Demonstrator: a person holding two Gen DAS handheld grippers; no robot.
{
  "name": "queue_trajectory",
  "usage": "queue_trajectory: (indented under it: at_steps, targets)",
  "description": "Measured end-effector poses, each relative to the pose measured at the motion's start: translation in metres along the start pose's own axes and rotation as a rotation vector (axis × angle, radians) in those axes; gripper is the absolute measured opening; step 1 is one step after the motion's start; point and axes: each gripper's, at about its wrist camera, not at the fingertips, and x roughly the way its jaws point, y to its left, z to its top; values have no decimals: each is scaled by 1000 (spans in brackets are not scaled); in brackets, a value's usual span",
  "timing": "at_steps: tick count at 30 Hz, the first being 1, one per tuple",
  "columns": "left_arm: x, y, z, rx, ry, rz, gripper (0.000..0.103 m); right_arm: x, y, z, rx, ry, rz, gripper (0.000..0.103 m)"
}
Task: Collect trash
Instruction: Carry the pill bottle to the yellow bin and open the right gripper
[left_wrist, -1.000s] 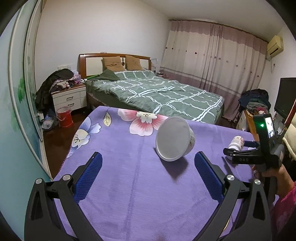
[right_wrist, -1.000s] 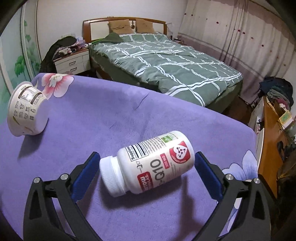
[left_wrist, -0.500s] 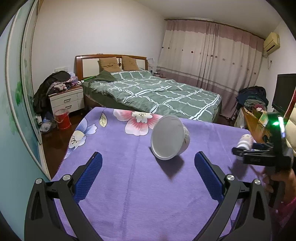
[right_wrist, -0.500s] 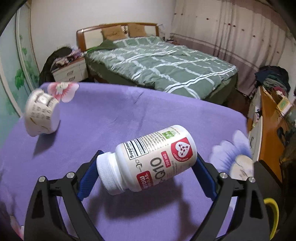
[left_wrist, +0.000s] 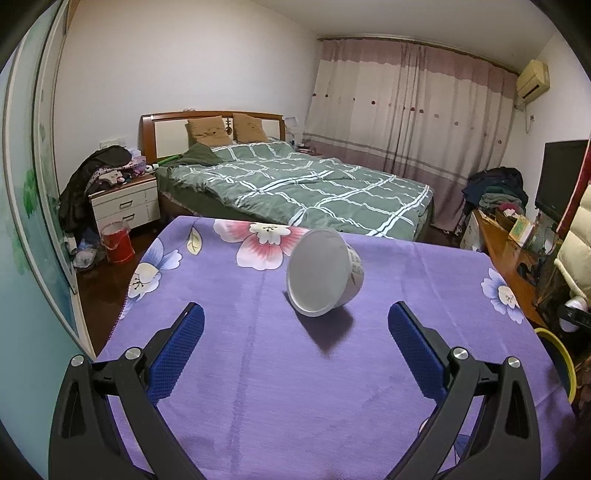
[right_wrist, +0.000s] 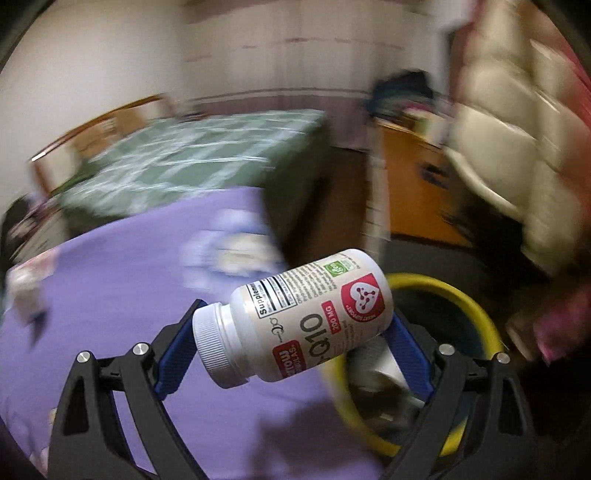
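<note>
A white supplement bottle (right_wrist: 295, 317) with a red heart label lies crosswise between the blue pads of my right gripper (right_wrist: 293, 314), which is shut on it. The bottle hangs in the air by the table's right edge, just left of a yellow-rimmed bin (right_wrist: 461, 295). The right wrist view is motion-blurred. A white paper cup (left_wrist: 321, 273) lies on its side on the purple floral cloth (left_wrist: 258, 369), its mouth facing me. My left gripper (left_wrist: 295, 312) stands open just in front of the cup, without touching it.
The yellow bin (left_wrist: 561, 350) stands on the floor off the table's right side and holds some pale scraps. Beyond the table are a green-quilted bed (left_wrist: 295, 184), a nightstand (left_wrist: 125, 203), a red bucket (left_wrist: 118, 242) and a cluttered desk (left_wrist: 509, 247).
The right gripper closed on the bottle, lifted it off the cloth and swung it right to the bin, rolling as it went. It has left the left wrist view. The cup stayed put.
</note>
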Motion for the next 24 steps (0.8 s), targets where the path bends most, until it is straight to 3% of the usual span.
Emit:
queue_trajectory:
  at_steps: [2,5,10,14,24]
  targets:
    - [2,-5,-1,14,11,-10,98,7,-36,-5,78,15,-92,88]
    - [5,-13,-2,42,22,-14,98,18,-74,-10,157,58,-136,88]
    - [6,-20,-1,58,31,-16,98,30,-95,-14,189,88,-174,89]
    - [6,-26,3,76,36,-5,98,29,-93,-12,190,73,-217,95]
    - [36,-45,29,139,100,-33,98,3,-25,7,141,-81,-74,96]
